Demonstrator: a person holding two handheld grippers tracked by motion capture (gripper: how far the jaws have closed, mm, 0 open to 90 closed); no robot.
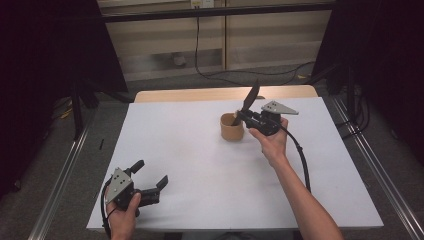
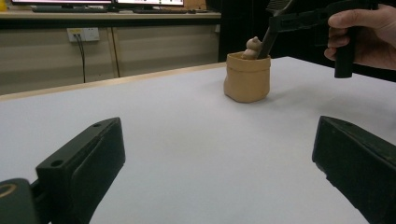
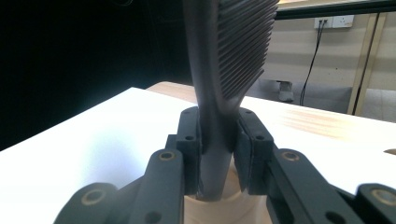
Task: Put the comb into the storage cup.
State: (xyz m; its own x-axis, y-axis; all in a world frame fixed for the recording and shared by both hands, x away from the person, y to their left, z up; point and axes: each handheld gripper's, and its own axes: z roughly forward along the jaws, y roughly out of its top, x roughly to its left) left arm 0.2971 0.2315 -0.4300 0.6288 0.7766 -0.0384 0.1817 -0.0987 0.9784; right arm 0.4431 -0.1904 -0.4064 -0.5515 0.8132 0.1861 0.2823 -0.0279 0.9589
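Observation:
A small tan cup (image 1: 232, 127) stands upright near the middle of the white table (image 1: 200, 165); in the left gripper view the cup (image 2: 247, 77) has a small tan figure (image 2: 252, 47) poking out of its top. A black comb (image 1: 249, 101) stands with its handle end in the cup's mouth, teeth end up and tilted right. My right gripper (image 1: 246, 117) is shut on the comb's handle just above the cup; the comb (image 3: 224, 70) rises between its pads (image 3: 247, 149). My left gripper (image 1: 150, 176) rests open at the table's near left corner, nothing between its fingers (image 2: 84, 163).
A bare wooden strip (image 1: 200, 94) runs along the table's far edge. Cables (image 1: 235, 74) lie on the floor beyond it. Dark curtains and metal rails flank both sides. A monitor and keyboard sit on a far desk (image 2: 93, 14) in the left gripper view.

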